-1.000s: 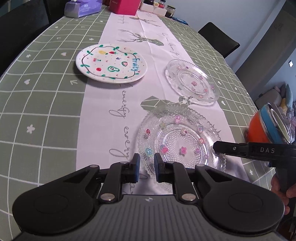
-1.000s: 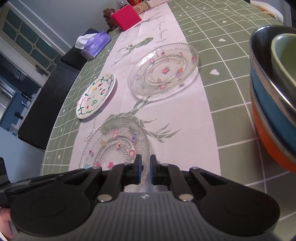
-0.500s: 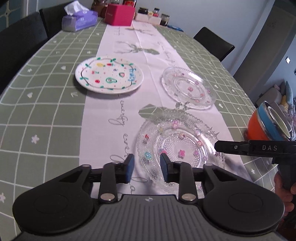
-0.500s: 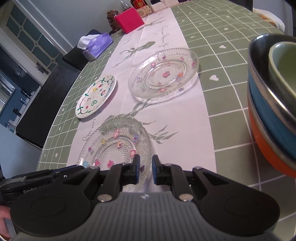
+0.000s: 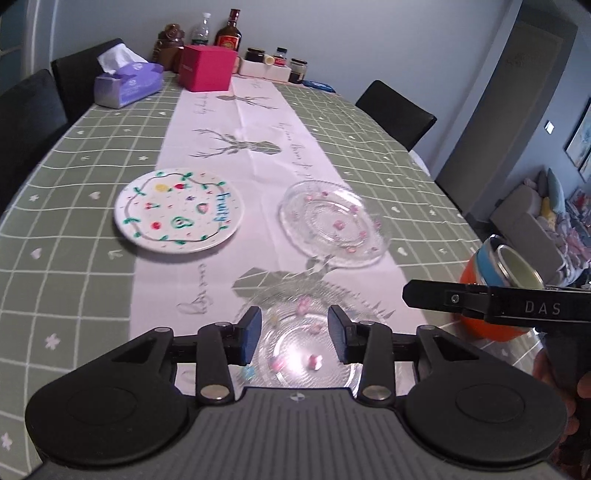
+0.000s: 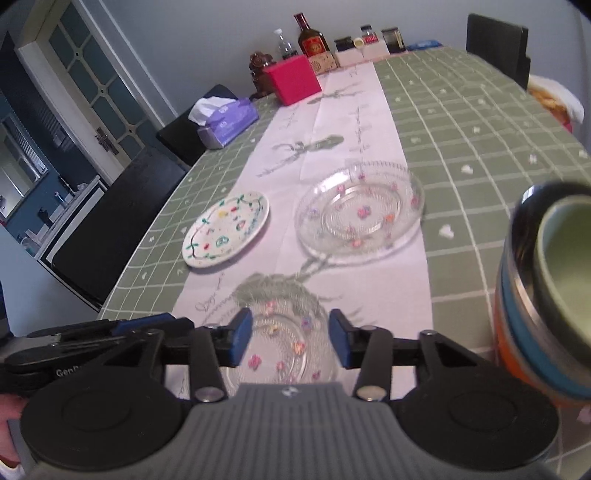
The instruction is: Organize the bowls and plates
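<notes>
A clear glass plate with flower decals [image 5: 306,354] [image 6: 291,363] lies on the white runner right below both grippers. My left gripper [image 5: 295,332] hovers above it with its jaws opening and nothing pressed between the pads. My right gripper [image 6: 290,334] is also above the plate, jaws opening, gripping nothing. A second glass plate [image 5: 332,229] [image 6: 360,214] sits farther back. A white plate painted with fruit [image 5: 179,210] [image 6: 226,229] lies to its left. A stack of bowls [image 5: 495,266] [image 6: 546,295], orange at the bottom and green inside, stands at the right.
A purple tissue box [image 5: 125,83], a red box [image 5: 207,68] and bottles and jars [image 5: 229,35] crowd the table's far end. Dark chairs [image 5: 395,112] stand around the table. The right gripper's body [image 5: 498,306] reaches in beside the bowls.
Both pairs of jaws, nearly shut at the near glass plate's rim, have spread apart. Both grippers have lifted away, and the plate stays on the runner.
</notes>
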`<state>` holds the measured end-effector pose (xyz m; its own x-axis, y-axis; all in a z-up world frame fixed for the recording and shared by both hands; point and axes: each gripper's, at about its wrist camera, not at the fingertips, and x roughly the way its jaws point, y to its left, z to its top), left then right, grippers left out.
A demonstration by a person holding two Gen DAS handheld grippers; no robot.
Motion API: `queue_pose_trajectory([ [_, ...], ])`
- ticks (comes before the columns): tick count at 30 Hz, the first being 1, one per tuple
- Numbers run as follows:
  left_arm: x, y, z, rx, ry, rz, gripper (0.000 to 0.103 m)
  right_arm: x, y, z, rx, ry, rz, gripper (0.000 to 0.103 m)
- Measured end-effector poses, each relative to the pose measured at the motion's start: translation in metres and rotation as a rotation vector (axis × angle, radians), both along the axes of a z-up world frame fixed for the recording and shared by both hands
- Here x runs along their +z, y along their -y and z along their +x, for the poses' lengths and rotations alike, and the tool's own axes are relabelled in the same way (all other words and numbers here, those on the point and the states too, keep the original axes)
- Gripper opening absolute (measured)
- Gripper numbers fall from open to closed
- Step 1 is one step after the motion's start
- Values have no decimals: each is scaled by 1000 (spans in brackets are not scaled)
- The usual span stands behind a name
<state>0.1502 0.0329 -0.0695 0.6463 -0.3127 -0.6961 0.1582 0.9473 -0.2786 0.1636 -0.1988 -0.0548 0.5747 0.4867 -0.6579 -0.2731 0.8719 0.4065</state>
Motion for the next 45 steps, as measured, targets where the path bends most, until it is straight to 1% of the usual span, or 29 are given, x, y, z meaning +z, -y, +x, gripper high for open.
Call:
queue_pose_trajectory([
  [1,1,1,6,-3,-8,-9,46,4,1,4,-6,6,-9,63],
  [4,4,6,26,-18,-20,-14,46,10,5,21,-20,-9,-19,63],
  [6,9,7,41,-27,-20,-16,46,13,7,36,-26,-27,-48,63],
  [12,20,18,90,-66,-52,-17,46,19,17,89,-62,-140,-130,64],
  [15,17,25,114,-67,-88,-11,46,19,20,112,-87,-176,-151,64],
  [18,7,29,136,-64,-136,-6,46,14,21,132,-114,-205,-170,64],
  [19,3,29,143,-58,-153,-7,46,10,21,138,-129,-224,-174,64],
  [21,-6,27,155,-41,-183,-22,46,0,25,152,-157,-296,-153,63],
  [23,-14,24,164,-27,-189,-43,46,-12,30,163,-178,-359,-122,56],
  [24,-18,22,167,-22,-192,-51,46,-17,31,167,-188,-379,-116,54],
  [25,-22,21,170,-17,-196,-56,46,-21,33,170,-196,-394,-110,52],
  [27,-29,20,176,-10,-206,-62,46,-28,34,173,-209,-411,-107,45],
  [29,-35,19,182,3,-217,-66,45,-34,34,176,-216,-429,-103,41],
  [31,-39,18,187,11,-224,-80,38,-38,36,179,-225,-441,-92,39],
  [35,-43,18,196,23,-232,-86,30,-44,39,185,-244,-464,-61,37],
  [37,-46,18,199,24,-237,-89,24,-45,40,186,-250,-468,-60,33],
  [40,-49,18,202,34,-236,-87,18,-48,42,187,-262,-476,-43,26],
  [42,-49,18,204,27,-232,-92,16,-48,44,187,-270,-476,-33,21],
  [44,-49,20,204,19,-229,-92,12,-49,45,187,-271,-479,-27,19],
  [45,-49,21,204,19,-226,-88,12,-49,45,187,-271,-478,-26,19],
])
